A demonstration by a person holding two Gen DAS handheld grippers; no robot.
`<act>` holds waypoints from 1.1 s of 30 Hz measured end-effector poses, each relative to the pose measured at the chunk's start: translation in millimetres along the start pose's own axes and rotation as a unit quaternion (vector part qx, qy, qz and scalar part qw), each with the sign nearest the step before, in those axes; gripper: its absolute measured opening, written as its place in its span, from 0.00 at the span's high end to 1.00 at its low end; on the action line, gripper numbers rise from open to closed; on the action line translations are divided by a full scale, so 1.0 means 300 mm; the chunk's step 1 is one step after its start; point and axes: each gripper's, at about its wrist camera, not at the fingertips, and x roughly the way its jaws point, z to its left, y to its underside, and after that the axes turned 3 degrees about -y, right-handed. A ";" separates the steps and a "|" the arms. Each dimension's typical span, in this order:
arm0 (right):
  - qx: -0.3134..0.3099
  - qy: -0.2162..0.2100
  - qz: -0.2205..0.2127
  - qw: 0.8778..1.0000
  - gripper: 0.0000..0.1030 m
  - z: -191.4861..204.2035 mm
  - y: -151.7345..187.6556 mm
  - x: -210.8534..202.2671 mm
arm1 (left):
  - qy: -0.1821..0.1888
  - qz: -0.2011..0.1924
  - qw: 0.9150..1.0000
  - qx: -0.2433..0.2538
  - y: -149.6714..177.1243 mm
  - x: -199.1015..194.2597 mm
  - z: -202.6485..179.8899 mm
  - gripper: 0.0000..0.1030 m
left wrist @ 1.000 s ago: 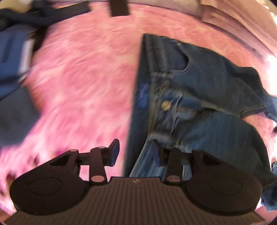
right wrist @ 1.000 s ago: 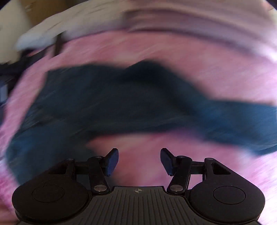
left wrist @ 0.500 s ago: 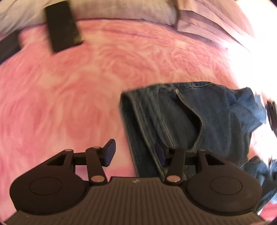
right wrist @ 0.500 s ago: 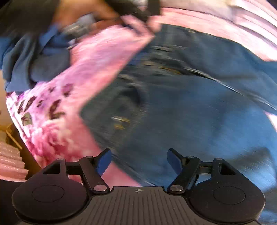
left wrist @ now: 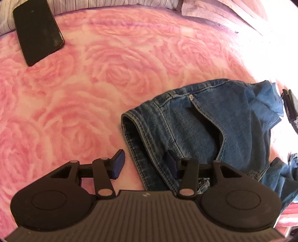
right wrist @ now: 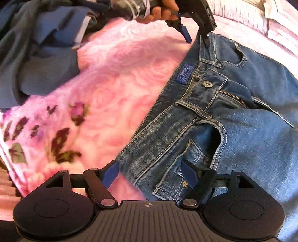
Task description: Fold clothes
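Now, a pair of blue jeans [right wrist: 232, 115] is seen laid out on a pink rose-patterned blanket [left wrist: 111, 83], waistband towards the grippers, button and part-open zip showing in the right wrist view. The left gripper [left wrist: 144, 163] is held low at one corner of the waistband with its fingers [left wrist: 118, 163] spread wide, one over the blanket, the other over the denim; nothing is pinched. In the right wrist view that same gripper is seen at the top, gripped by a hand [right wrist: 160, 13]. The right gripper [right wrist: 149, 173] is likewise spread apart, straddling the waistband edge by the front pocket, one finger over pink pile, one over denim; whether the cloth is touched cannot be told. A black phone [left wrist: 38, 30] is seen lying on the blanket, well apart from the jeans. Grey and blue garments [right wrist: 37, 55] are heaped at the blanket's far edge.
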 end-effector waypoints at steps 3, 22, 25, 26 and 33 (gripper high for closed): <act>-0.031 0.031 -0.001 0.999 0.18 0.045 0.008 0.015 | 0.016 0.000 1.000 -0.007 -0.026 0.020 0.015 0.58; -0.069 0.086 0.008 0.994 0.84 0.233 -0.049 -0.006 | 0.072 -0.032 0.996 0.038 -0.029 -0.122 0.092 0.87; -0.077 0.056 0.012 0.995 0.85 0.316 -0.084 -0.042 | 0.052 -0.025 0.998 0.040 0.010 -0.211 0.124 0.88; -0.080 0.046 0.013 0.996 0.85 0.343 -0.096 -0.054 | 0.041 -0.019 0.998 0.043 0.035 -0.240 0.141 0.88; -0.064 0.019 0.017 0.998 0.81 0.412 -0.133 -0.127 | -0.024 0.027 0.998 0.042 0.179 -0.277 0.256 0.83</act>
